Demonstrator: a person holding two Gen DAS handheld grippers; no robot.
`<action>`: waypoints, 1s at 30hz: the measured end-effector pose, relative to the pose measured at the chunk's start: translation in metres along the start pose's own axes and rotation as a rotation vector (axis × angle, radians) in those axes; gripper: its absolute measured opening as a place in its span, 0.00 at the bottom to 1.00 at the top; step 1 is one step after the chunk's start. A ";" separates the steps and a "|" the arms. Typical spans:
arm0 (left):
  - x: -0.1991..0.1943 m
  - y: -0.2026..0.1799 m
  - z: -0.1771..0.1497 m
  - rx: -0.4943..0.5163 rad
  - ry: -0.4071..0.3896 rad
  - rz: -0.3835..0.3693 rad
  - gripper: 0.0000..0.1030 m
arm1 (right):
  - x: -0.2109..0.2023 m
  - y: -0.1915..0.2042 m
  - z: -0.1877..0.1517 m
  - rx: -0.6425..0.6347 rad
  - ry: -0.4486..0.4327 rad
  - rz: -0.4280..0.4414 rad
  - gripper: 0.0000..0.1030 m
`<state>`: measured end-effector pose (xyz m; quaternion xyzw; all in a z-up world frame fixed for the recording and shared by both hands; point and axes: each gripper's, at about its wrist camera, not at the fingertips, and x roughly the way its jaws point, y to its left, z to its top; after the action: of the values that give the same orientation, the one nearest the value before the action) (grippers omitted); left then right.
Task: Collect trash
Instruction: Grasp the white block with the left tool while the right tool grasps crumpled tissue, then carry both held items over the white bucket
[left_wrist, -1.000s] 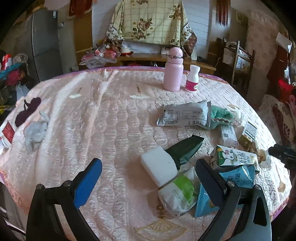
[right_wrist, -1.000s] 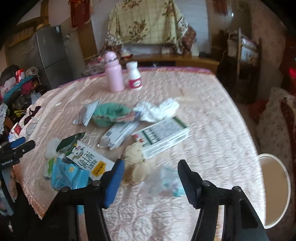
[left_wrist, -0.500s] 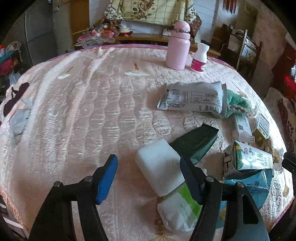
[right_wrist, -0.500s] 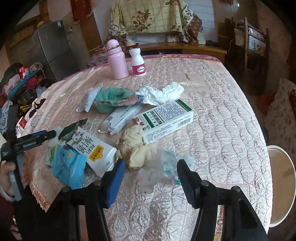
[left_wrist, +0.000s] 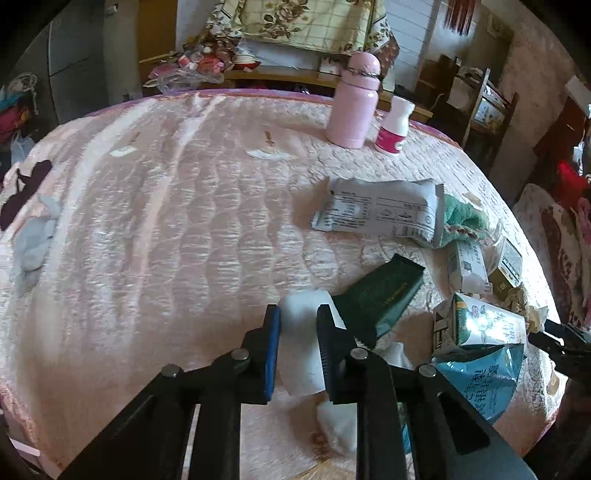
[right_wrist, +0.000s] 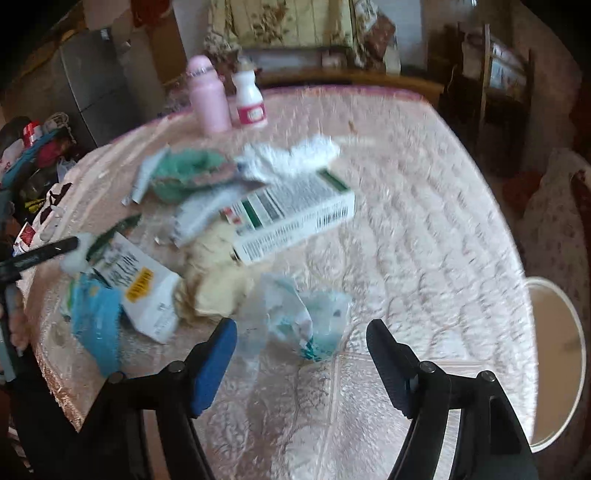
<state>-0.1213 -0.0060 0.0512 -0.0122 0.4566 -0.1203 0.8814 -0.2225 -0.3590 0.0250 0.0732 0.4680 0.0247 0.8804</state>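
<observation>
Trash lies in a heap on the pink quilted table (left_wrist: 166, 229). My left gripper (left_wrist: 298, 321) is shut on a white foam block (left_wrist: 299, 336), squeezed between its pads. A dark green packet (left_wrist: 380, 295) lies against the block, with a teal snack bag (left_wrist: 484, 373) and a milk carton (left_wrist: 480, 325) to the right. My right gripper (right_wrist: 301, 328) hangs low over the table with its jaws opening. A crumpled clear plastic bag (right_wrist: 306, 317) sits between its fingers, and the pads do not press it. Behind it lie beige crumpled paper (right_wrist: 218, 280) and a white-and-green box (right_wrist: 291, 214).
A pink bottle (left_wrist: 354, 99) and a small white bottle (left_wrist: 393, 125) stand at the table's far side. A grey wrapper (left_wrist: 376, 214), green cloth (left_wrist: 461, 221) and white tissue (right_wrist: 291, 158) lie mid-table. A round white stool (right_wrist: 557, 354) stands beside the table's right edge.
The left gripper came down over the white block and its jaws closed on it. The right gripper sank toward the clear bag and its jaws spread wider.
</observation>
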 end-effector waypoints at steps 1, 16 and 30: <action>-0.003 0.002 0.000 -0.001 -0.001 0.003 0.20 | 0.004 -0.001 -0.001 0.008 -0.002 0.005 0.52; -0.072 -0.086 0.024 0.109 -0.140 -0.142 0.19 | -0.057 -0.022 0.002 0.058 -0.148 0.002 0.21; -0.061 -0.280 0.015 0.291 -0.079 -0.408 0.19 | -0.108 -0.099 -0.019 0.208 -0.200 -0.112 0.21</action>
<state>-0.1994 -0.2654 0.1452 0.0180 0.3878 -0.3595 0.8486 -0.3009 -0.4666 0.0879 0.1399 0.3812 -0.0805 0.9103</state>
